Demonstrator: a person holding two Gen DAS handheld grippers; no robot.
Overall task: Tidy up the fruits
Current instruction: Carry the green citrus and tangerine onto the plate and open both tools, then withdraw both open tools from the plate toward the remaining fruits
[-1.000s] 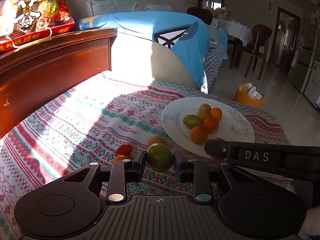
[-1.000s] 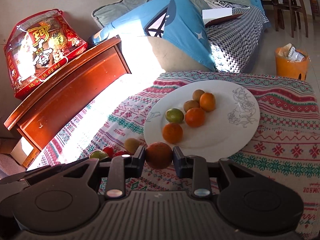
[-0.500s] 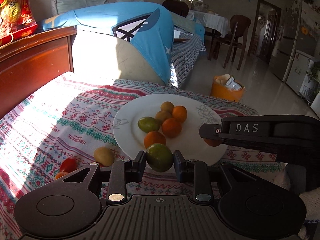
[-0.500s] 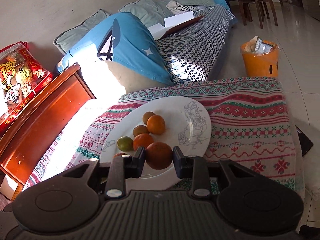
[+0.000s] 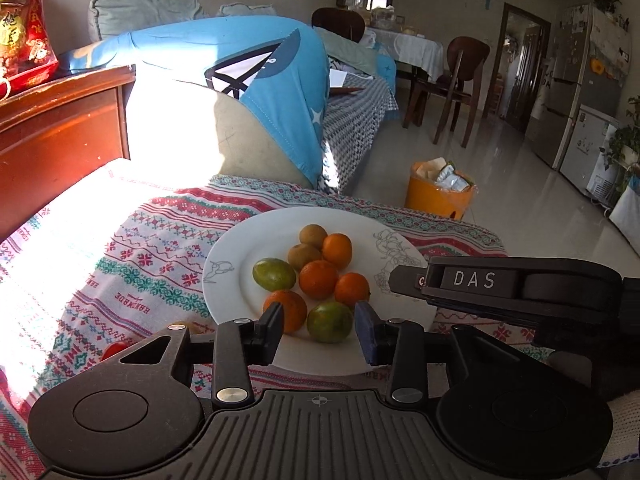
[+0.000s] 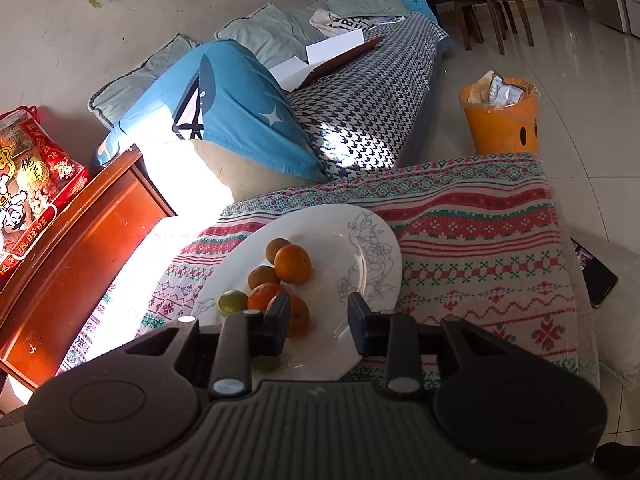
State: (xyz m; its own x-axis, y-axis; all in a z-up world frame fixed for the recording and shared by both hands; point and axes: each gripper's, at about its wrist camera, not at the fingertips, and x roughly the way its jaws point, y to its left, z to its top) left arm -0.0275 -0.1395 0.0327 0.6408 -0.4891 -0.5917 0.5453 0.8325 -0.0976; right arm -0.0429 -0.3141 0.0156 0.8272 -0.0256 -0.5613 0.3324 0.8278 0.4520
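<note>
Both tools now spread wide, empty: left tool [image 5: 319, 330] straddles (without touching) released round green fruit [image 5: 330, 321] on white round plate [image 5: 236, 280]; right tool [image 6: 319, 316] has dropped its orange beside pile. Two more fruits plated.

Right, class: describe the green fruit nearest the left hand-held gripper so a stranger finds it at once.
Find the white plate on the patterned cloth. At its near edge, between the open left hand-held gripper fingers, lies a green fruit. Unlike the other green one, it shows orange blotches.

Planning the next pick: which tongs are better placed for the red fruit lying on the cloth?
Left. The left tongs are open, and the red fruit lies on the cloth just to their left. The right tongs, also open, hover over the plate.
</note>
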